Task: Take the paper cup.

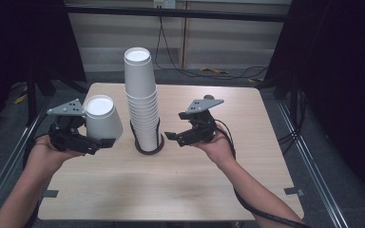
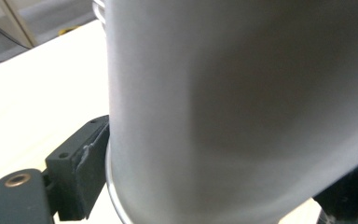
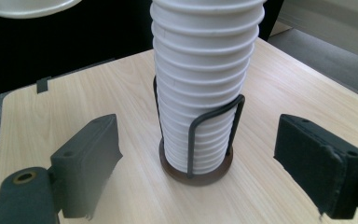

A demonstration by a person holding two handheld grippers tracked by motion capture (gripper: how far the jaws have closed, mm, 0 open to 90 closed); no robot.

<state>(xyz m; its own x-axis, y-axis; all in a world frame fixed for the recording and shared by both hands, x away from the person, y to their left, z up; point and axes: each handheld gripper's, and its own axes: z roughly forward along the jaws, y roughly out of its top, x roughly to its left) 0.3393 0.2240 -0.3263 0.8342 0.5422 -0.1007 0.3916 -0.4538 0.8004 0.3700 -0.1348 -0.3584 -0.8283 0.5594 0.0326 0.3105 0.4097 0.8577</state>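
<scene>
- High view: the left gripper (image 1: 105, 141) has a single white paper cup (image 1: 102, 118) clamped near its rim, upside down, base up, held above the wooden table (image 1: 180, 190) just left of the tall cup stack (image 1: 141, 102). The right gripper (image 1: 170, 136) hangs with jaws apart and nothing in them, just right of the stack's dark wire holder (image 1: 148, 145). The risk, I'd say: that stack leans a little, and a nudge from either gripper could topple it out of its low holder.
- Left gripper view: the cup wall (image 2: 242, 107) is smooth, matte and tapered, with a thin rolled rim low down. One black jaw presses its side; the other is mostly hidden, so how firm the squeeze is, I can't quite tell. Thin paper could buckle or slip under too hard a pinch.
- Right gripper view: ribbed rims of nested cups (image 3: 205, 79) rise from a round brown base with thin metal loops (image 3: 214, 135). The blocky black jaws stand wide on either side, well short of it.
</scene>
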